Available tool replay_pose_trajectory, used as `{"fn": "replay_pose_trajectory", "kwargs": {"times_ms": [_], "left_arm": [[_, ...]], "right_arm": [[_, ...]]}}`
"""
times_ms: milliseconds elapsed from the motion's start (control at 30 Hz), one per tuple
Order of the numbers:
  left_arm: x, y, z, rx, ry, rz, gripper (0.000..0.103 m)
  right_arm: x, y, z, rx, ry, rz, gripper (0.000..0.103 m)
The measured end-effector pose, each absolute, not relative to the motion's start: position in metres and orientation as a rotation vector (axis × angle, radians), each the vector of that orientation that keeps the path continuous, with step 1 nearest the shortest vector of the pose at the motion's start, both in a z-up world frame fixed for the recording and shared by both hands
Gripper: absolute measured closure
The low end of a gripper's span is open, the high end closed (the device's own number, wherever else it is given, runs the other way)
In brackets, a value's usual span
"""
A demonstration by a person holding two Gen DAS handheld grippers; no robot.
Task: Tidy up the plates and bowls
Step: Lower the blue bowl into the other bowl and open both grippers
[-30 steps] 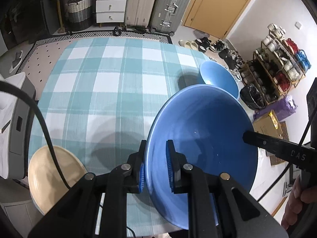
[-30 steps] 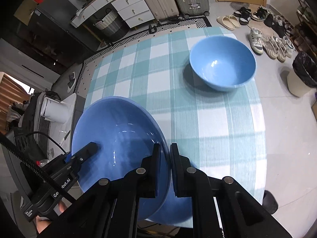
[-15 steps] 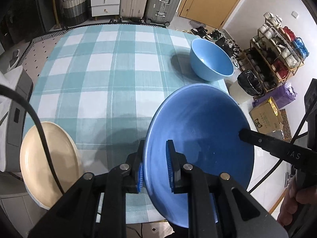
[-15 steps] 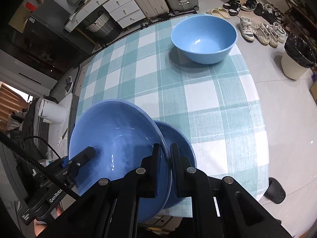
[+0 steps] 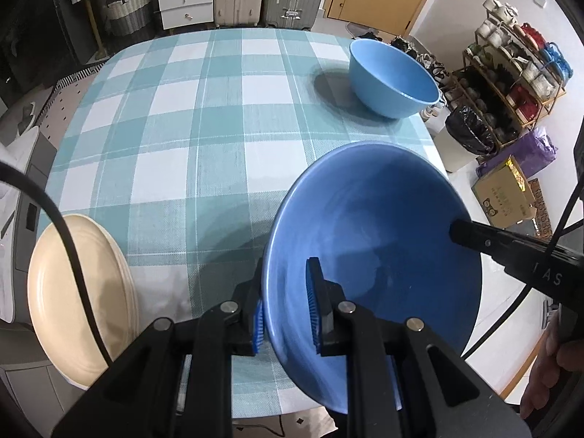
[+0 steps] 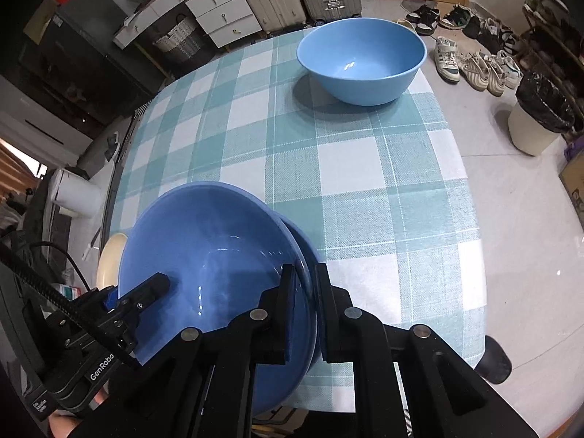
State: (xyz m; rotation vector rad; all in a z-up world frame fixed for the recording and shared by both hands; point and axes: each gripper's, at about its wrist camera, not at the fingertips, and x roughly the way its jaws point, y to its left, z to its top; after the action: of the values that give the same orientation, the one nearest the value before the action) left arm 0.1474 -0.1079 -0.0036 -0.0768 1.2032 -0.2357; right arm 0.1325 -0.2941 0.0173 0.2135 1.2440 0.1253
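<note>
- Both grippers pinch one big blue bowl by opposite rim edges: left gripper (image 5: 284,308) nearly closed on the near-left rim, right gripper (image 6: 303,308) likewise on the bowl's (image 6: 215,273) right rim.
- Bowl sits lower centre of both views, tilted, just above a second blue dish (image 6: 304,244) peeking out from under it.
- Looks like nesting comes next: target's straight below, both hands equally near.
- Lighter bowl (image 6: 361,60) upper right, well apart; cream plates (image 5: 78,294) lower left in the left view.

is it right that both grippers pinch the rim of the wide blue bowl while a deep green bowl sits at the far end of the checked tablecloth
Not quite. The deep bowl at the far end of the checked tablecloth is light blue, as the right wrist view shows. Both the left gripper and right gripper do pinch the wide blue bowl.
</note>
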Motion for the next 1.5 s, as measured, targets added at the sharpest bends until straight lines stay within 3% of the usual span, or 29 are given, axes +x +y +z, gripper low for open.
{"fn": "replay_pose_trajectory", "kwargs": {"times_ms": [1000, 1267, 1400, 1500], "left_arm": [[0.139, -0.112, -0.025, 0.130, 1.178, -0.211, 0.085], [0.132, -0.096, -0.013, 0.075, 1.132, -0.226, 0.082], [0.123, -0.089, -0.002, 0.066, 1.052, -0.221, 0.073], [0.116, -0.083, 0.006, 0.030, 1.013, -0.230, 0.073]], "right_arm": [[0.112, -0.274, -0.005, 0.029, 1.133, 0.082, 0.092], [0.097, -0.289, 0.014, 0.140, 0.992, 0.124, 0.092], [0.083, -0.286, 0.027, 0.165, 0.910, 0.155, 0.092], [0.071, -0.277, 0.032, 0.151, 0.862, 0.175, 0.092]]}}
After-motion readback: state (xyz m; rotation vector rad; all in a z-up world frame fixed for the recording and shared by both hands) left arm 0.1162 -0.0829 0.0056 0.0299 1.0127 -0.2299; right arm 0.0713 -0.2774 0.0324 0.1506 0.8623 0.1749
